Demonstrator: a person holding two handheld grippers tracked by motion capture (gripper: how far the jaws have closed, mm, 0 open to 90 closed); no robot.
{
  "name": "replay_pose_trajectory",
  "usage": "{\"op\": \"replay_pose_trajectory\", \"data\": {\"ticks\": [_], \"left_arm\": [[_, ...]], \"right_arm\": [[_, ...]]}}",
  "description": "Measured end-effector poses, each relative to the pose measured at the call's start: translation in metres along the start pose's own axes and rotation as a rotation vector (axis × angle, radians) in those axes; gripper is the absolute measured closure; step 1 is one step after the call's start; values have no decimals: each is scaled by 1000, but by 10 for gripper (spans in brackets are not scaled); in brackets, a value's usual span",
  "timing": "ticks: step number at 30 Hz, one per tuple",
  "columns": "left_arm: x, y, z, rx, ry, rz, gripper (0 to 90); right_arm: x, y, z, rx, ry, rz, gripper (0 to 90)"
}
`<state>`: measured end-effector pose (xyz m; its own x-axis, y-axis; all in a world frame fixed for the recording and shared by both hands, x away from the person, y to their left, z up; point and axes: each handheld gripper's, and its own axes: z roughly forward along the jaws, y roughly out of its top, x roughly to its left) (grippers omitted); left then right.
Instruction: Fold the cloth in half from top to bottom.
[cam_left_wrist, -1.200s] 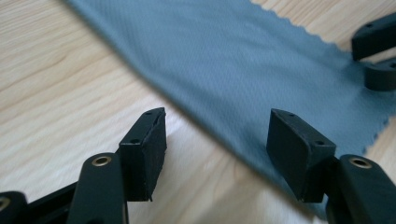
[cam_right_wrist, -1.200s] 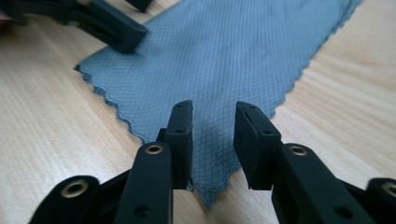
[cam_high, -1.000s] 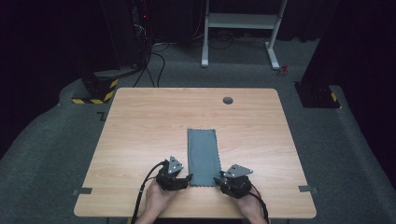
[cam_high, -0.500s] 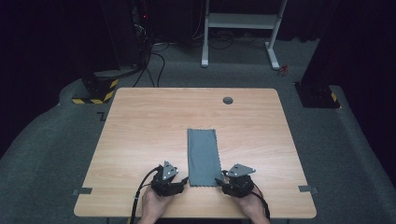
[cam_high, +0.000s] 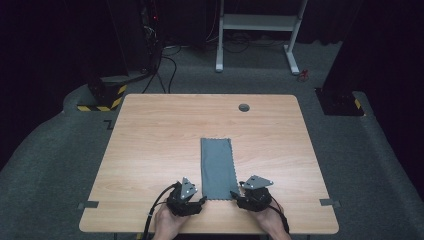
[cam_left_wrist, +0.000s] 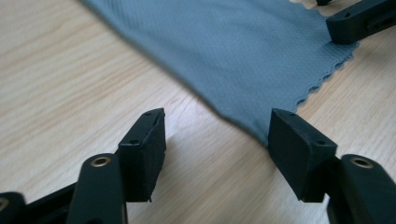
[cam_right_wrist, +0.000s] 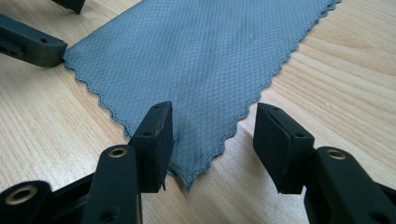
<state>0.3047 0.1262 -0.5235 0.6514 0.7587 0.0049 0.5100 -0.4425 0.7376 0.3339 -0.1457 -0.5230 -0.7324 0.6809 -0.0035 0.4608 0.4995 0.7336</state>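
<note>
Grey microfibre cloth (cam_high: 217, 169), folded into a strip, laid flat near the table (cam_high: 150, 150) front edge; left gripper (cam_high: 196, 203) spread empty, right gripper (cam_high: 237, 195), just opened, released over its corner; further folding judged outstanding.

Broad bare wood is left open on the light wooden table (cam_high: 150, 135) to either side of the flat grey scalloped-edged cloth (cam_high: 217, 165); only a small round dark grommet (cam_high: 244, 107) is set near the far edge.

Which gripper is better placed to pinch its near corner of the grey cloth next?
Right, probably. The right gripper has open jaws that straddle a corner of the grey cloth. The left gripper, also open, has bare table between its jaws, the cloth edge beside one pad.
</note>
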Motion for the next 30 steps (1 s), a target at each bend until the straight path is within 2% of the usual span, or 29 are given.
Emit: {"op": "replay_pose_trajectory", "data": {"ticks": [2, 4, 7, 10, 12, 14, 16, 17, 20, 21, 23, 25, 28, 30], "left_arm": [[4, -3, -3, -7, 3, 3, 379], [11, -1, -3, -20, -19, -27, 413], [20, 10, -5, -45, -32, -53, 410], [33, 24, 0, -64, -23, -91, 413], [39, 31, 5, -73, -28, -116, 416], [45, 39, 12, -90, -28, -129, 420], [49, 48, 22, -92, -21, -99, 428], [50, 51, 27, -96, -21, -96, 435], [50, 66, 45, -94, -44, -48, 448], [51, 71, 54, -82, -28, -30, 449], [53, 78, 66, -63, -35, -36, 453], [56, 83, 76, -34, -15, -37, 451], [63, 87, 82, -20, 12, -51, 452], [69, 87, 84, -8, 25, -68, 453]], "right_arm": [[0, 1, 0, -2, 8, 31, 526], [-1, 2, 1, -23, 22, 55, 560], [-5, 9, 1, -66, 23, 69, 602], [-8, 18, 0, -92, 16, 77, 617], [-11, 24, 1, -74, 17, 94, 641], [-14, 30, 4, -66, 7, 87, 660], [-16, 35, 8, -77, -42, 77, 676], [-18, 37, 11, -78, -51, 75, 679], [-24, 46, 23, -72, -43, 83, 687], [-26, 48, 26, -68, -40, 81, 692], [-29, 55, 34, -52, -27, 79, 709], [-32, 60, 41, -27, -7, 66, 753], [-33, 63, 50, -7, -1, 53, 792], [-36, 63, 57, 9, -1, 61, 799]]}}
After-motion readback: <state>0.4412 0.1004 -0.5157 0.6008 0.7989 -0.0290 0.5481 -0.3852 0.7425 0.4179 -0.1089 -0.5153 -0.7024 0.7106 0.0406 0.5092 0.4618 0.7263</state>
